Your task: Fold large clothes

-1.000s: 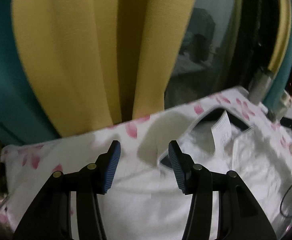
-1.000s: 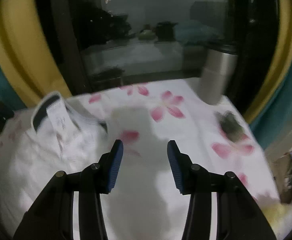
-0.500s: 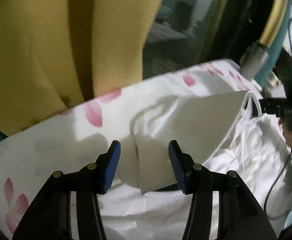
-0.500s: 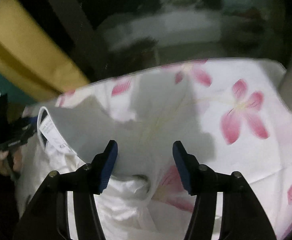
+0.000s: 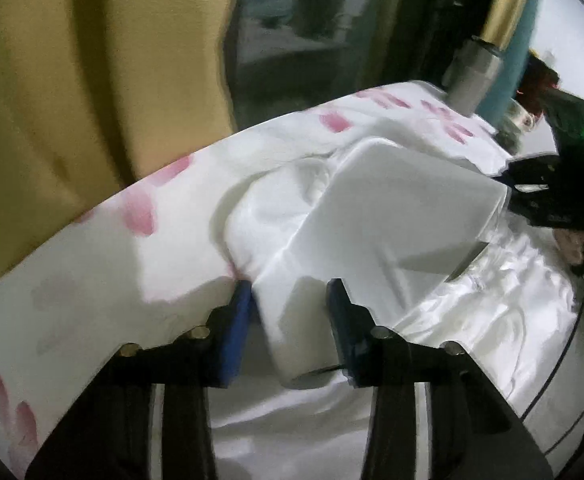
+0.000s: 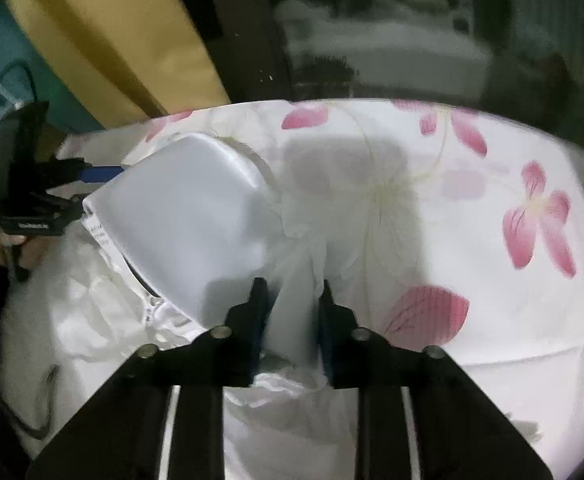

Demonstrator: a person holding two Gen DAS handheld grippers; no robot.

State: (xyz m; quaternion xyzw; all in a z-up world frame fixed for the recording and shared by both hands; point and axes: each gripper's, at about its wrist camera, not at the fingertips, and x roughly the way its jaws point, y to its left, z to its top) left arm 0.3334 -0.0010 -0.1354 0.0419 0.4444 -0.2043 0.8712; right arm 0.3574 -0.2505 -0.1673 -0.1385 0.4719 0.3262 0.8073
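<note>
A home bedroom at night: a sheet [image 6: 432, 208] with pink flowers is covering the bed, yellow curtains [image 5: 92, 80] are hanging beside a dark window [image 6: 392, 28], and the glass is reflecting the room's furniture.

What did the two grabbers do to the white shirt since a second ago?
Both came down onto the white shirt. The left gripper and right gripper have just been closing, each with a fold of shirt between its fingers. The collar part now stands lifted and stretched between them. The flowered sheet and yellow curtain stayed put.
</note>
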